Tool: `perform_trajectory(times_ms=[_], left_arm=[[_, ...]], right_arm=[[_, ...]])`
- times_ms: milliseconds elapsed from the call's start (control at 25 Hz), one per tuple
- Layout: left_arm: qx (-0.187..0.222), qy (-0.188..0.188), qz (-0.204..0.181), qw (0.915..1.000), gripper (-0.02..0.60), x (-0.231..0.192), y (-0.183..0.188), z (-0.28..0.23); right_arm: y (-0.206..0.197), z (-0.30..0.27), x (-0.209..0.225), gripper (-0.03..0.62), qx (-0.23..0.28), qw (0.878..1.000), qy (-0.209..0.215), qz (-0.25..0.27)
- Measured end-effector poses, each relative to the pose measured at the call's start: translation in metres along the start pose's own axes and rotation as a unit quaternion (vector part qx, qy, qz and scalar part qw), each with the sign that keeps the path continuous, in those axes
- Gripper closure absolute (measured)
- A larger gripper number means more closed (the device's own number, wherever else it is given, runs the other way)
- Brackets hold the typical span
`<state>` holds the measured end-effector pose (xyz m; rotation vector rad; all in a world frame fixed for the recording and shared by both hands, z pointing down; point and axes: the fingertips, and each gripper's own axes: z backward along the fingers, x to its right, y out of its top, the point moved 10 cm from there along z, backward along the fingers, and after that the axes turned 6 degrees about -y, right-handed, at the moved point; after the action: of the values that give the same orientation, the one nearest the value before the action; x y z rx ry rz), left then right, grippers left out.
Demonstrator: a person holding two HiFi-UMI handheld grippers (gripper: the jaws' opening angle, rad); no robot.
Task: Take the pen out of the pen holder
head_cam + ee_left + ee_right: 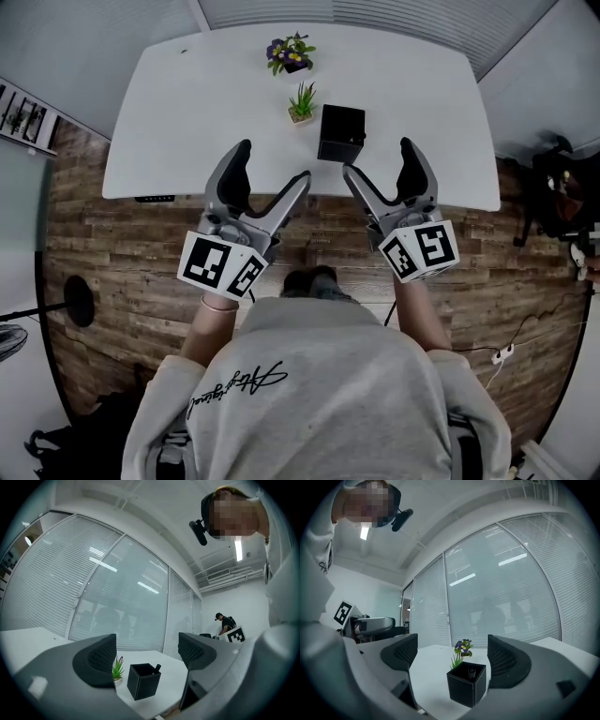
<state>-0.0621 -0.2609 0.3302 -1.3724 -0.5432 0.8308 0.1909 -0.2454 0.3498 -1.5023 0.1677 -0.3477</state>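
- The wood floor (103, 253) fills the lower half of the head view. The person's grey sweatshirt (319, 394) covers much of it, and the legs are hidden apart from dark shoes just past the hem.
- The white worktop (187, 112) spreads across the 12 o'clock part of the head view. Both tools overlap its near edge, and its underside cannot be seen.
- The left tool (274, 161) is held off the near edge at about 7 o'clock from the pen holder. Its jaws stand wide apart with nothing between the pads, and its own view shows the holder in the gap, well beyond them.
- The right tool (376, 157) is at about 5 o'clock from the holder. Its jaws are likewise spread wide and grip nothing, and its view shows the holder beyond the pads, not touched.
- The black square pen holder (340, 132) stands upright on the worktop near the front edge, between the two tools' lines of sight.
- A pot of purple flowers (290, 53) sits at 11 o'clock from the holder, well apart, near the far edge.
- A small green plant (302, 102) stands just beside the holder at 10 o'clock.
- The pen (157, 668) is inside the holder. Only its dark top end pokes above the rim on the 3 o'clock side, the rest is hidden, and it is hard to make out in the head view.
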Motion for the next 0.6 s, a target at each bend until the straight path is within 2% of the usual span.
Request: perform_trajectory(times_ms=[320,600], left_arm=[[0.000,0.011,-0.002,0.9999,0.179,0.000,0.000,0.003],[-0.003,0.025,-0.008,0.9997,0.178,-0.001,0.000,0.010]], right_arm=[[-0.029,-0.021,0.015,0.184,-0.021,1.000,0.000,0.014],[-0.049,-0.034,0.022,0.265,-0.042,0.999,-0.001,0.021]])
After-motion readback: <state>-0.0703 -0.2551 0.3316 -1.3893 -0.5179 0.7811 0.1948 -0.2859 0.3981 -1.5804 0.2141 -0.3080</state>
